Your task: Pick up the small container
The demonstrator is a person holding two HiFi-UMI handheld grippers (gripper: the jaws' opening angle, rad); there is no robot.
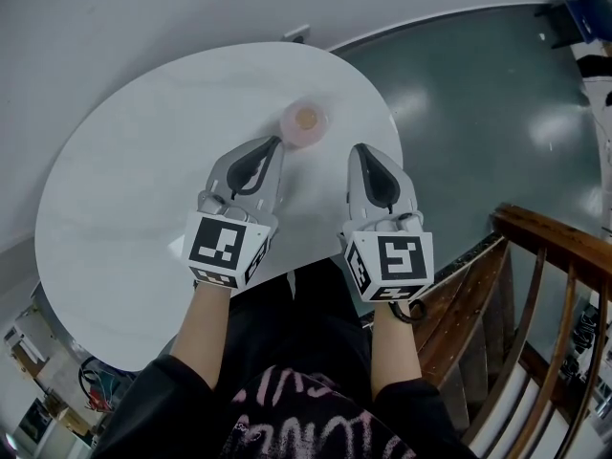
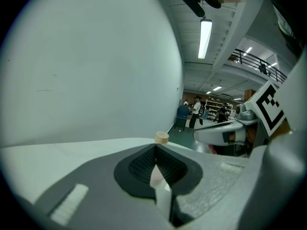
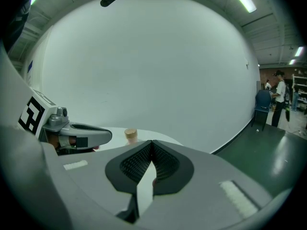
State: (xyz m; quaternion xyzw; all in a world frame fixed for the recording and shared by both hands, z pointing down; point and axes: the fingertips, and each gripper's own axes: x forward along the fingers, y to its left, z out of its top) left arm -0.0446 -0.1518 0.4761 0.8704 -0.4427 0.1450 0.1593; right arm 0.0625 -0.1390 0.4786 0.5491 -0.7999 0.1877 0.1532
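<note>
A small clear container with a tan cork-like lid (image 1: 305, 122) stands on the round white table (image 1: 143, 189), near its far edge. The same container (image 2: 161, 138) shows just beyond the left jaws, and the container (image 3: 130, 135) appears left of the right jaws. My left gripper (image 1: 275, 143) hovers just short of it, slightly to its left, jaws pressed together with nothing between them. My right gripper (image 1: 360, 149) sits to the container's right, also shut and empty. Both grippers hang above the table's near half.
The table ends close behind the container, with a white wall (image 1: 143, 17) beyond. Dark green floor (image 1: 478, 132) lies to the right. A wooden stair railing (image 1: 535, 285) runs at the lower right. People stand far off in the background (image 2: 194, 113).
</note>
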